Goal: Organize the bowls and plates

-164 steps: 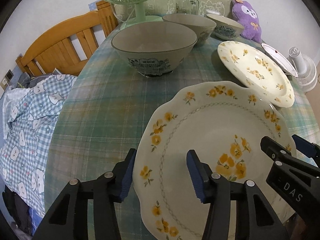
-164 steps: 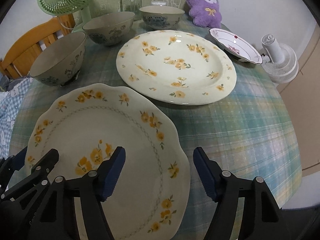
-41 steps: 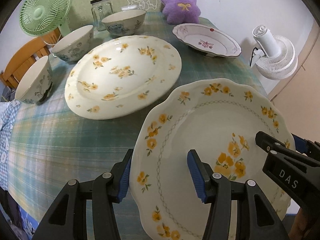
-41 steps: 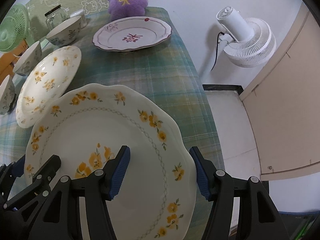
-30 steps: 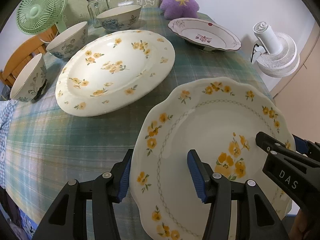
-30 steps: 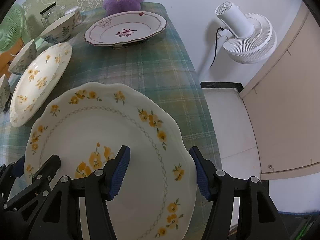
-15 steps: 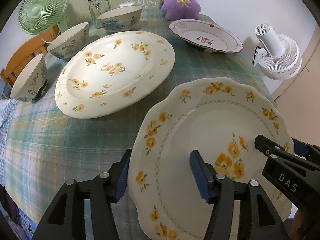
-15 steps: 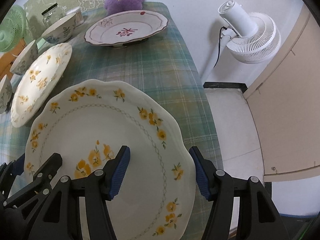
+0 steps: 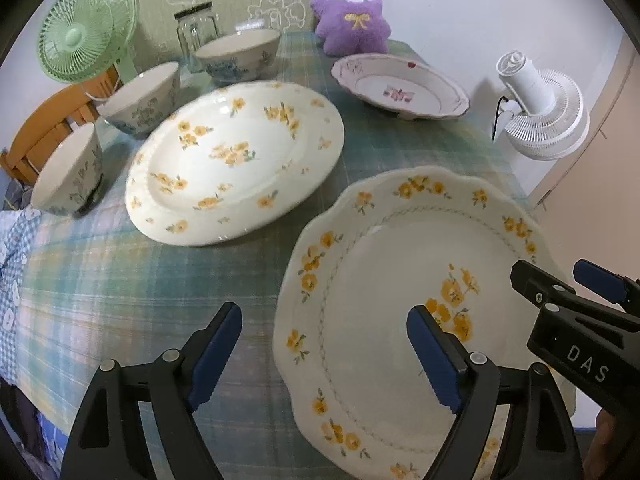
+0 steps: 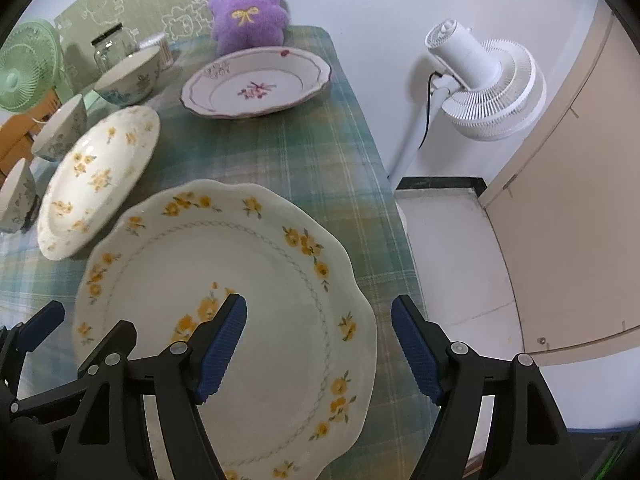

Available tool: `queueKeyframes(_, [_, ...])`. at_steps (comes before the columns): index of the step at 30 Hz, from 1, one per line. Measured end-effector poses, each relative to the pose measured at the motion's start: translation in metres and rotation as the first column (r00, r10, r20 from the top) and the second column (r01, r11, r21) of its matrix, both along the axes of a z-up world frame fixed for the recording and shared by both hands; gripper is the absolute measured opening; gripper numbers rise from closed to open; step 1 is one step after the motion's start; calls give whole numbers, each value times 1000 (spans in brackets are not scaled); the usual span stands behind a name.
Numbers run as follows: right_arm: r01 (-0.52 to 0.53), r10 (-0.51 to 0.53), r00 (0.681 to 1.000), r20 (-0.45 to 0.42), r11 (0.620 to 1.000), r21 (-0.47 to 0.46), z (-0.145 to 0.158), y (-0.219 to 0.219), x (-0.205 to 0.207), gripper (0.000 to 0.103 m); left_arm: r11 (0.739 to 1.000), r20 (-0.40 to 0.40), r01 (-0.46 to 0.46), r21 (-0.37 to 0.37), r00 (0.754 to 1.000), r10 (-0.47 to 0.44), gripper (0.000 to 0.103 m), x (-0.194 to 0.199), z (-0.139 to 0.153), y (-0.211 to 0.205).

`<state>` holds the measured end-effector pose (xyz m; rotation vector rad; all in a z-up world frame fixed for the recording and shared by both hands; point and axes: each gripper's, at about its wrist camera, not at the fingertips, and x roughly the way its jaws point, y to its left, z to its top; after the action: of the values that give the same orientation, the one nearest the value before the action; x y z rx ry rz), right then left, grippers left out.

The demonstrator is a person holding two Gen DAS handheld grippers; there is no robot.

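A scalloped plate with yellow flowers point(image 9: 400, 280) point(image 10: 224, 280) lies flat on the plaid table, close to its near right corner. My left gripper point(image 9: 324, 356) straddles the plate's left rim; its jaws are opening and the blue pads point(image 9: 216, 344) stand clear of the china. My right gripper point(image 10: 318, 350) straddles the right rim, its jaws opening too, with no pad pressing. An oval yellow-flowered plate point(image 9: 236, 160) point(image 10: 96, 176) sits just beyond. A pink-flowered plate point(image 9: 400, 88) point(image 10: 256, 84) rests at the far right. Three bowls point(image 9: 68, 172) point(image 9: 140, 100) point(image 9: 236, 56) line the left and back.
A glass jar point(image 9: 196, 36), a green fan point(image 9: 84, 52) and a purple plush toy point(image 9: 352, 16) stand along the back. A white floor fan point(image 10: 488, 84) stands beside the table's right edge point(image 10: 384, 184). A wooden chair point(image 9: 44, 128) is at the left.
Both pairs of jaws have spread wider and let go of the scalloped plate's rims. The plate has stayed near the table's right corner.
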<state>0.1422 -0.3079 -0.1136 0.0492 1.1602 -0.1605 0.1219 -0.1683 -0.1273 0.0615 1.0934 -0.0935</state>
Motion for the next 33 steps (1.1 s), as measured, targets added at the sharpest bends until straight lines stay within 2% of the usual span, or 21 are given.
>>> queueKeyframes(16, [-31, 35, 987, 157, 999, -25, 65, 42, -20, 78, 999, 110, 45, -8, 993, -44, 86, -9, 50, 29])
queueKeyframes(33, [-43, 43, 971, 236, 999, -7, 105, 103, -22, 78, 998, 192, 70, 2, 979, -69, 86, -10, 88, 82])
